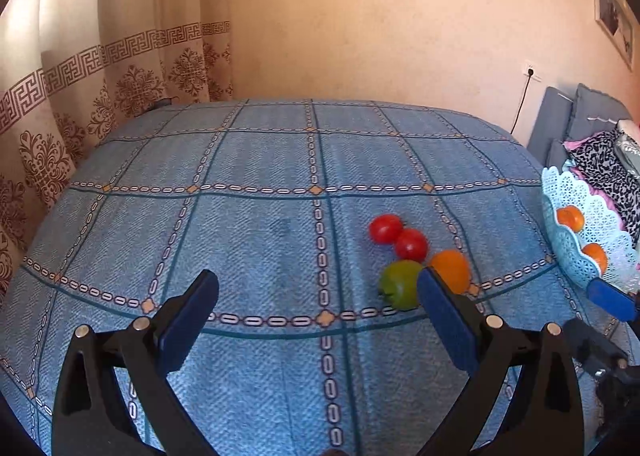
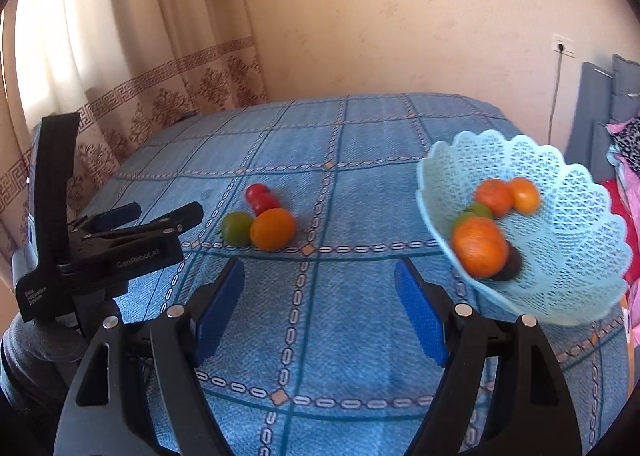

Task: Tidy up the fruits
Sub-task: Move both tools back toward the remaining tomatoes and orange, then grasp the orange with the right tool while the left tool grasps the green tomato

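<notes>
On the blue checked tablecloth (image 1: 260, 223) lie two red tomatoes (image 1: 385, 228), a green fruit (image 1: 400, 284) and an orange (image 1: 452, 268), all touching in one cluster (image 2: 262, 215). My left gripper (image 1: 316, 284) is open and empty; its right finger partly covers the green fruit and the orange. My right gripper (image 2: 320, 270) is open and empty, nearer than the cluster, with the basket on its right. The light blue lattice basket (image 2: 580, 256) holds oranges (image 2: 480, 248), a green fruit (image 2: 474, 211) and a dark fruit (image 2: 510, 266).
The basket (image 1: 600, 215) stands near the table's right edge, with my right gripper's blue pad (image 1: 612, 298) just below it. A patterned curtain (image 1: 60, 115) hangs left; a wall, a socket with a cable (image 2: 564, 45), cushions and bedding are on the right.
</notes>
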A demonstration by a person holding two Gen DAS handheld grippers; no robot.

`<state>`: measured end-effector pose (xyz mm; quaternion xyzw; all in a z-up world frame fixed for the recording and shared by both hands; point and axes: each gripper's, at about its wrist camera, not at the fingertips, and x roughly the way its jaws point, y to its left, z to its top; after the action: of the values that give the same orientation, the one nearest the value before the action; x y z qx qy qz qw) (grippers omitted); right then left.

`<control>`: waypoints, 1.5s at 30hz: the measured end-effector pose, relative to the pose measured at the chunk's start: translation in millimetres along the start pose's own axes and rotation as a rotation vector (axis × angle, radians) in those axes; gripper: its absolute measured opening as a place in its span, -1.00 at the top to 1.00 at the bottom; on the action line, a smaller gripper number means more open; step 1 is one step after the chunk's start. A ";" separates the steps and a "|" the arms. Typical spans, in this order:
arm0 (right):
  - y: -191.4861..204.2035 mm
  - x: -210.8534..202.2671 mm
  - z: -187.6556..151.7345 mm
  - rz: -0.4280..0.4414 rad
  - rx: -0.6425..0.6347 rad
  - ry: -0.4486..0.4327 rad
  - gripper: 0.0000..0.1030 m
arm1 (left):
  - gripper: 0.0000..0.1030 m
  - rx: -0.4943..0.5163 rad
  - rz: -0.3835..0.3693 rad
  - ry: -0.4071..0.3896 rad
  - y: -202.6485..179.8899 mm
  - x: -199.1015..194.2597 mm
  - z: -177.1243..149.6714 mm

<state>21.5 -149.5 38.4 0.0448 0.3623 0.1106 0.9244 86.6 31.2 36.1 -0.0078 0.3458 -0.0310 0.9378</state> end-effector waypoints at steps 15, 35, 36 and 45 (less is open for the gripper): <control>19.0 80.9 19.9 0.103 -0.066 0.162 -0.21 | -0.91 -0.065 0.017 -0.020 29.2 4.8 0.4; 24.2 91.2 21.1 0.119 -0.088 0.148 0.21 | -0.91 -0.048 -0.025 0.002 25.5 12.6 -3.8; 24.3 87.6 20.7 0.115 -0.090 0.142 0.21 | -0.90 -0.043 -0.032 0.002 23.8 12.3 -4.1; 10.1 53.7 9.7 0.089 -0.049 0.096 0.21 | -0.75 0.002 -0.081 0.018 3.6 13.9 -9.2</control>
<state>64.7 -127.0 11.7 0.0326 0.4009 0.1624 0.9010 91.3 34.0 20.0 -0.0205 0.3538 -0.0697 0.9325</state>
